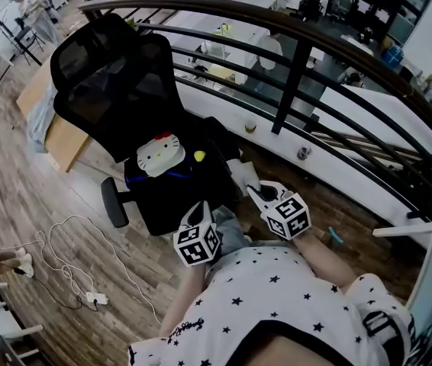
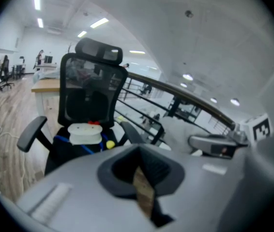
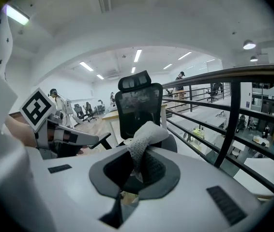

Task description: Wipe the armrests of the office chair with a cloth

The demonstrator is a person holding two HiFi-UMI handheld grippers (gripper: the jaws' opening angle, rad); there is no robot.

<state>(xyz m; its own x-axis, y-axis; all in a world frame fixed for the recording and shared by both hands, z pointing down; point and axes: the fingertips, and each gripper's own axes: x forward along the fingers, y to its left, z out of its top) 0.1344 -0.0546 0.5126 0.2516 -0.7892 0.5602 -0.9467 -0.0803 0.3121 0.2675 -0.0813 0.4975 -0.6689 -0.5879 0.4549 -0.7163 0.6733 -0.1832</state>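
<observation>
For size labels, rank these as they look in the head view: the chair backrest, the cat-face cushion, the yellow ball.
Largest: chair backrest
Middle: cat-face cushion
Smallest: yellow ball
All lie close together, so nearness barely matters.

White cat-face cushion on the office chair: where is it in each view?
Head view: white cat-face cushion left of centre, on the seat.
Left gripper view: cushion lower left, on the seat.
Right gripper view: not visible.
Shared landmark: black mesh office chair.
</observation>
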